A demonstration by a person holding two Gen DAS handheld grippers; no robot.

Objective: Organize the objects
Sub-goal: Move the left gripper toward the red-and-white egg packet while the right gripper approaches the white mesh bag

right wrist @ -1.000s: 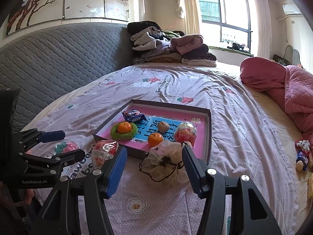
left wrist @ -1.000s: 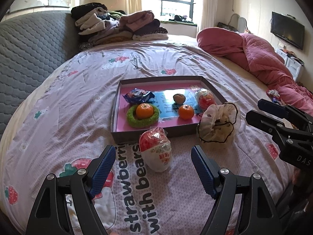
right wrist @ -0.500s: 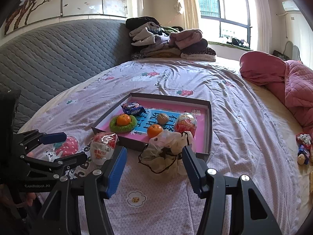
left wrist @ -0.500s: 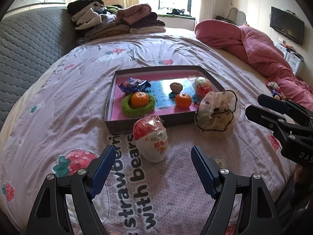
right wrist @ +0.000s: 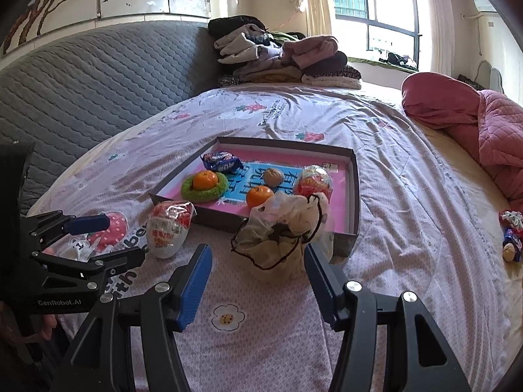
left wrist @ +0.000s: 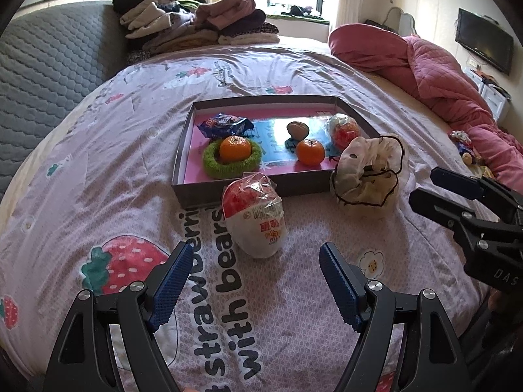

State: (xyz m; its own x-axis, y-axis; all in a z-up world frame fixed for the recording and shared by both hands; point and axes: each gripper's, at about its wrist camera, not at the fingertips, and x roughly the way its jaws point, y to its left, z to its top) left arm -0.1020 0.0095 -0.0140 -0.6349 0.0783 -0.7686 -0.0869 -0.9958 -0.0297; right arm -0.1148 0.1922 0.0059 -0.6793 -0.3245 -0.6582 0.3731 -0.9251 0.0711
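Note:
A wrapped red-and-white toy egg (left wrist: 255, 219) lies on the bedspread in front of the grey tray (left wrist: 261, 192). My left gripper (left wrist: 255, 251) is open just short of the egg and does not touch it. A cream gauzy scrunchie with black trim (right wrist: 281, 232) leans on the tray's near corner (right wrist: 346, 245). My right gripper (right wrist: 256, 251) is open, and the scrunchie sits just ahead of its fingertips, untouched. Each gripper shows in the other's view: the right gripper (left wrist: 425, 186) and the left gripper (right wrist: 122, 238). The tray holds two oranges, one in a green ring (left wrist: 232, 158), a walnut, a blue snack packet and another wrapped egg.
Folded clothes (left wrist: 196, 29) are piled at the far end of the bed, by the grey padded headboard (right wrist: 81, 98). A pink quilt (left wrist: 441, 75) is bunched along the right side. Small wrapped items (right wrist: 510, 232) lie near the bed's right edge.
Both views have tipped down a little, so the tray and the loose items sit higher in the frames. Neither gripper's opening has changed and nothing on the bed has moved.

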